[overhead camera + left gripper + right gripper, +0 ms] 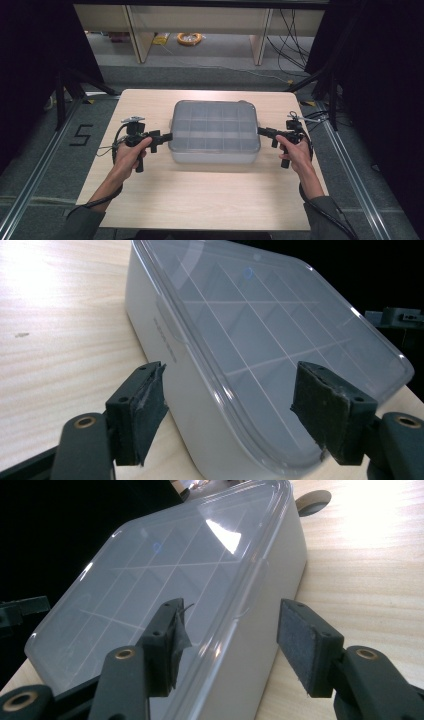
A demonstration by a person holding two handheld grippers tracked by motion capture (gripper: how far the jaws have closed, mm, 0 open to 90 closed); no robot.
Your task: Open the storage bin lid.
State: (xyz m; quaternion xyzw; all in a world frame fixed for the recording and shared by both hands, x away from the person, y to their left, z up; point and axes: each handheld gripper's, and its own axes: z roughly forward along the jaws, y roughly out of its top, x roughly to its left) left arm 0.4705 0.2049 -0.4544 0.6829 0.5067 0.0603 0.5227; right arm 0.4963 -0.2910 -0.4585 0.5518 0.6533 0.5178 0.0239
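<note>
only floor mark (pixel 81 134) (a "5")

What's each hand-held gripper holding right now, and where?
Nothing gripped yet. The left hand-held gripper and right hand-held gripper each straddle a short-end rim of the lidded compartment box, jaws open, pads not pressing.

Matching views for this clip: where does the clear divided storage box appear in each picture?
High view: storage box at table centre, between both tools.
Left gripper view: fills the upper right, its corner between the jaws.
Right gripper view: runs from upper right to lower left.
Shared landmark: the lid's divider grid.
</note>
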